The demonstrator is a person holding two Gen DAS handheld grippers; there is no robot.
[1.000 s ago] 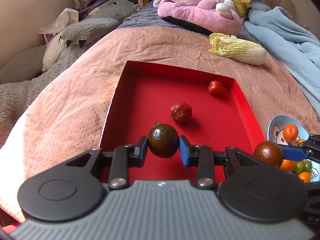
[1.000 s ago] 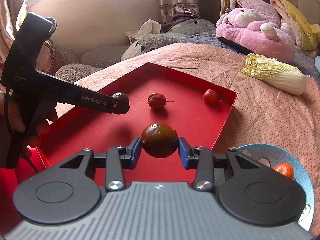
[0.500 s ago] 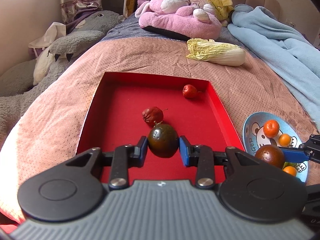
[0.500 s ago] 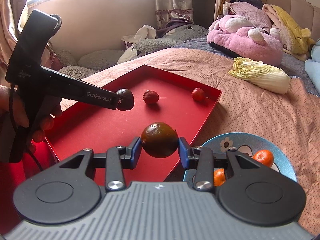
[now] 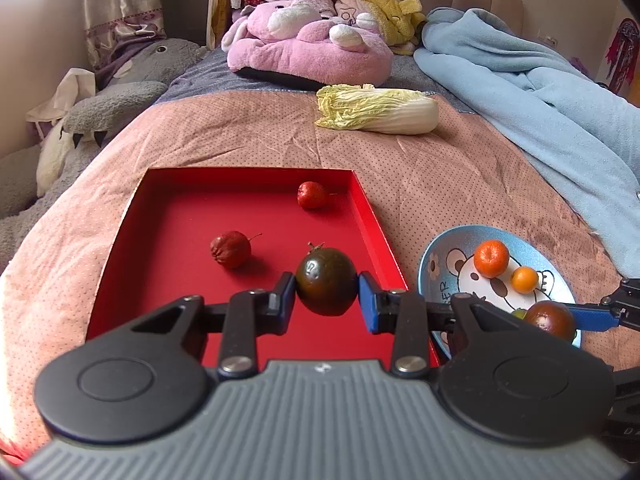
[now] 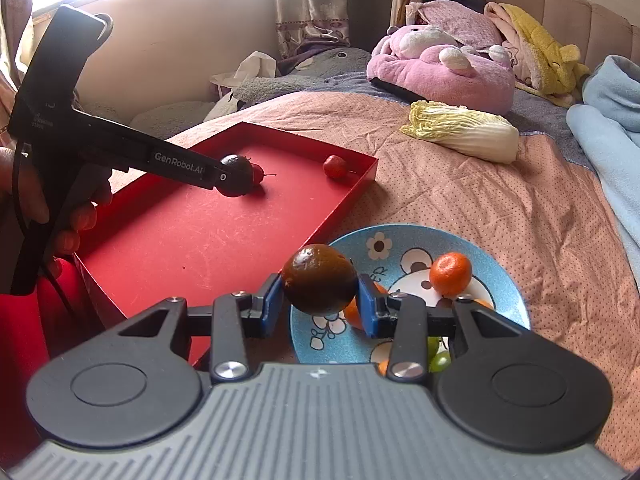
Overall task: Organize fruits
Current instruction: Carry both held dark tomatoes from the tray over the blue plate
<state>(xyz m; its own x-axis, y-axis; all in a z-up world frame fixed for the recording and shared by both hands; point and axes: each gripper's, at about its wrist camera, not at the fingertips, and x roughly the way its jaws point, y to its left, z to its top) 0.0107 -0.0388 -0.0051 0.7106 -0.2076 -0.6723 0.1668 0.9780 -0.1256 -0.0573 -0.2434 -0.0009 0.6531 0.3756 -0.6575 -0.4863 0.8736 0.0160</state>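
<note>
My left gripper [image 5: 327, 298] is shut on a dark green-brown tomato [image 5: 326, 276], held over the right part of the red tray [image 5: 168, 216]. My right gripper [image 6: 319, 301] is shut on a dark brown round fruit [image 6: 319, 272], which hangs over the left rim of the blue cartoon plate [image 6: 400, 236]. Two small red fruits [image 5: 231, 244] [image 5: 311, 195] lie in the tray. The plate holds small oranges [image 6: 451, 273] and green fruits [image 6: 438, 356], partly hidden by my right gripper. In the right wrist view the left gripper [image 6: 236, 174] reaches in from the left, held by a hand [image 6: 76, 216].
The tray and the plate [image 5: 436, 264] lie side by side on a pink dotted bedspread [image 5: 460, 184]. A napa cabbage [image 5: 380, 114] lies beyond them. Pink and grey plush toys [image 5: 308, 52] and a light blue blanket [image 5: 540, 92] are at the far end and right.
Both grippers have carried their fruits to the right. The right one went from over the tray to over the plate; the left one passed the wrinkled red fruit toward the tray's right side.
</note>
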